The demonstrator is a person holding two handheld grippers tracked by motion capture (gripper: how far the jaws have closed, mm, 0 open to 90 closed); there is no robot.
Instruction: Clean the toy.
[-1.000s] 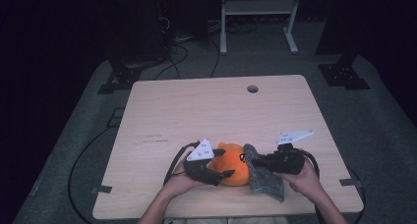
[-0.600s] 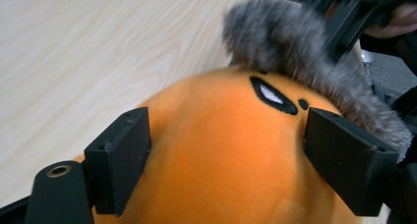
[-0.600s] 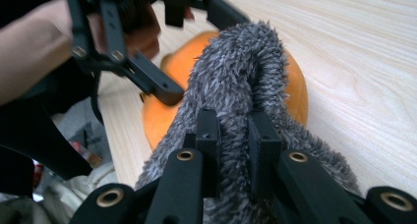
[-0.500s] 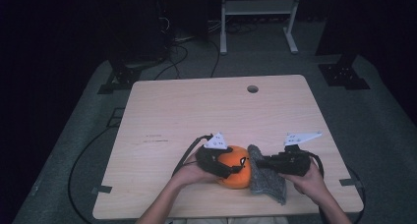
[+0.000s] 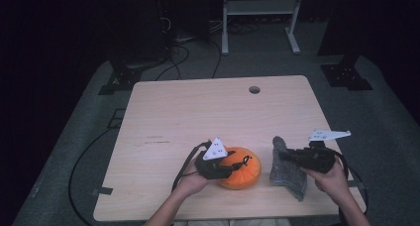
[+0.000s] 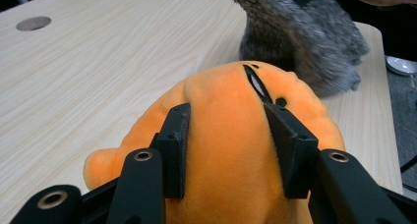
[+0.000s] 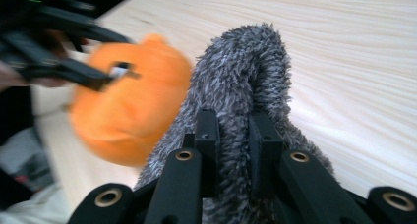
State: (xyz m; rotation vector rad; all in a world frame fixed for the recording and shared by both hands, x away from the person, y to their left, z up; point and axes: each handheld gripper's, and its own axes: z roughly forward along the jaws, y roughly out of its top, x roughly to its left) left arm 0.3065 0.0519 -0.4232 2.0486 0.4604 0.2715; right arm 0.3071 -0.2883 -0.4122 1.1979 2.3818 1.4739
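Round orange plush toy (image 5: 241, 167): lies near the wooden table's (image 5: 198, 112) front edge | your left gripper (image 6: 230, 135): jaws have just closed, clamped on its sides | grey furry cloth (image 5: 287, 167): just right of it, apart | your right gripper (image 7: 230, 130): jaws pinched on a fold.

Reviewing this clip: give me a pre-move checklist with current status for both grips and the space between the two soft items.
1. Left gripper jaws have just been closing, pads pressed on orange plush: ok.
2. Right gripper clamped on grey furry cloth: ok.
3. Cloth apart from plush, seen from the high view: ok.
4. Cloth lifted off table: cannot tell.
5. Plush well inside the table's near edge: ok.
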